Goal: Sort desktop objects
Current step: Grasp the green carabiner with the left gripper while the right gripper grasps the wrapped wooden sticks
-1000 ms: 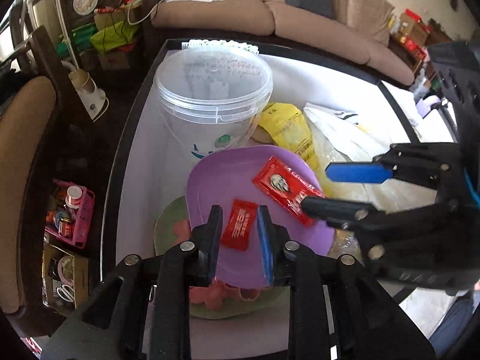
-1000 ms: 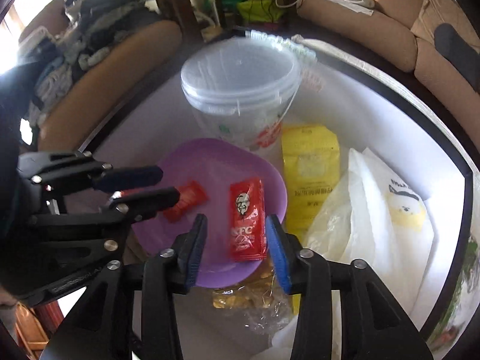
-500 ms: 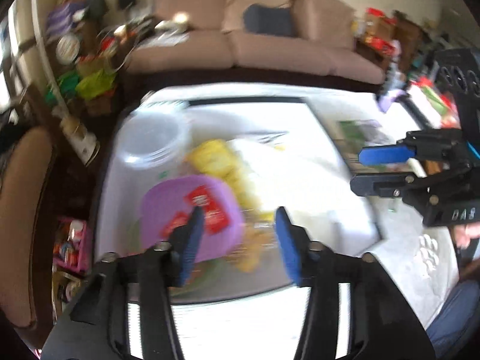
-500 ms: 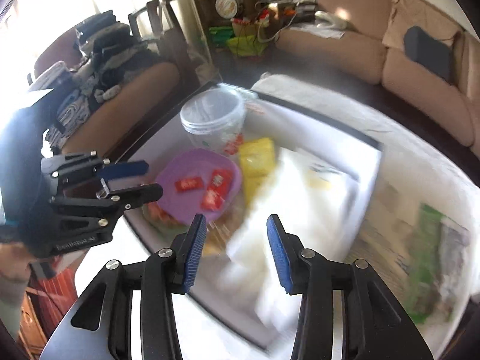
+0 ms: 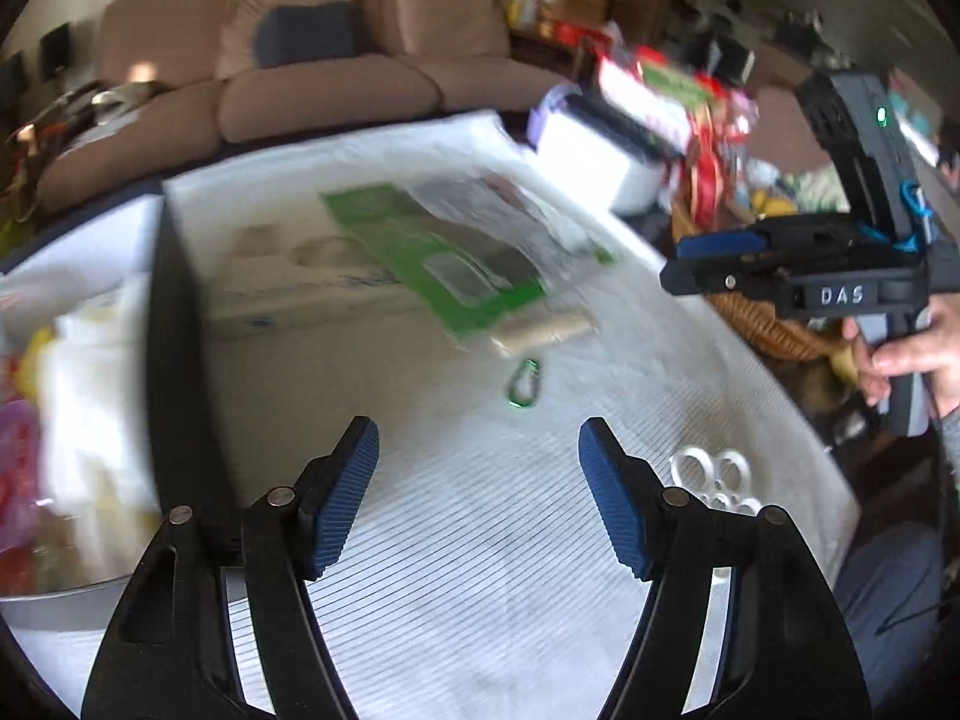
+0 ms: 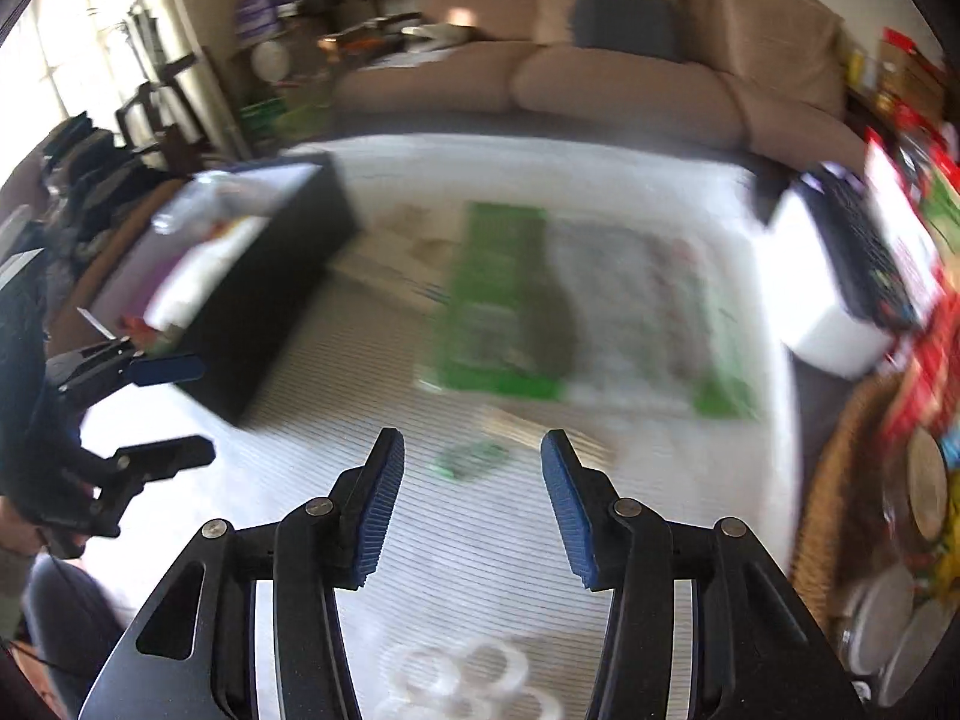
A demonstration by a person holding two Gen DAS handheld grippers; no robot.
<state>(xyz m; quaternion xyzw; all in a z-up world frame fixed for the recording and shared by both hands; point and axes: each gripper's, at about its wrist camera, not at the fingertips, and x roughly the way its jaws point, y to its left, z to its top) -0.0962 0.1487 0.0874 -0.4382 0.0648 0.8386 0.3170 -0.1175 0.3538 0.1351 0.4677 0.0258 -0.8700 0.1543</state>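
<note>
White mat (image 5: 480, 570), carabiner (image 5: 524, 384) beyond jaws

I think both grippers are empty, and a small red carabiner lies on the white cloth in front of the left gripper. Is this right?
Not quite: the carabiner is green, not red, as the left wrist view shows. The rest holds: it lies on the white cloth ahead of the left gripper, and both it and the right gripper are empty, jaws opening.

A white cloth (image 5: 480, 570) with thin dark stripes carries a green packet (image 5: 432, 258), a green clip (image 5: 524, 383) and white rings (image 5: 717, 480); the sofa (image 6: 630, 78) is brown.
</note>
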